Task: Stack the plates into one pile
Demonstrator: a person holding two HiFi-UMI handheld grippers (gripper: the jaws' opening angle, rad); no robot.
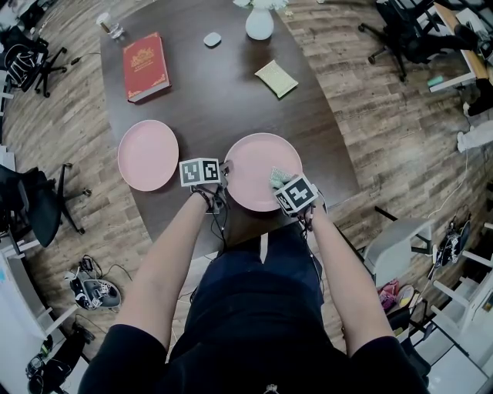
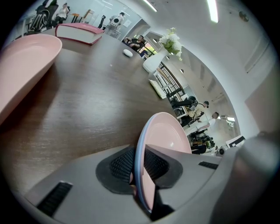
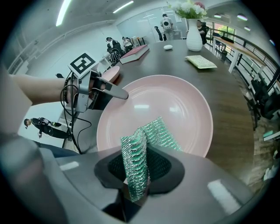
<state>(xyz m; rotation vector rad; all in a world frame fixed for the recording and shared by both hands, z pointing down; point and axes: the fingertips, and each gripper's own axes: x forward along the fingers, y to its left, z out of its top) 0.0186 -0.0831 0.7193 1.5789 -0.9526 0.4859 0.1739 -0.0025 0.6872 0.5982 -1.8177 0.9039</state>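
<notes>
Two pink plates lie apart on the dark table. The left plate (image 1: 148, 155) (image 2: 26, 61) lies free. My left gripper (image 1: 223, 172) (image 2: 141, 165) is shut on the left rim of the right plate (image 1: 258, 165) (image 2: 168, 133) (image 3: 175, 105), with the rim wedged between its pads. My right gripper (image 1: 281, 181) (image 3: 138, 171) is shut on a folded green glittery scouring cloth (image 1: 278, 176) (image 3: 148, 135), which hangs over the near part of that same plate. In the right gripper view the left gripper (image 3: 114, 91) shows at the plate's far-left rim.
A red book (image 1: 145, 66) (image 2: 81, 33), a white vase (image 1: 259, 23) (image 2: 153, 63), a small white object (image 1: 212, 39) and a yellow-green pad (image 1: 276, 78) sit on the far half of the table. The table's near edge (image 1: 239, 235) is just below the grippers. Office chairs (image 1: 35, 204) stand around.
</notes>
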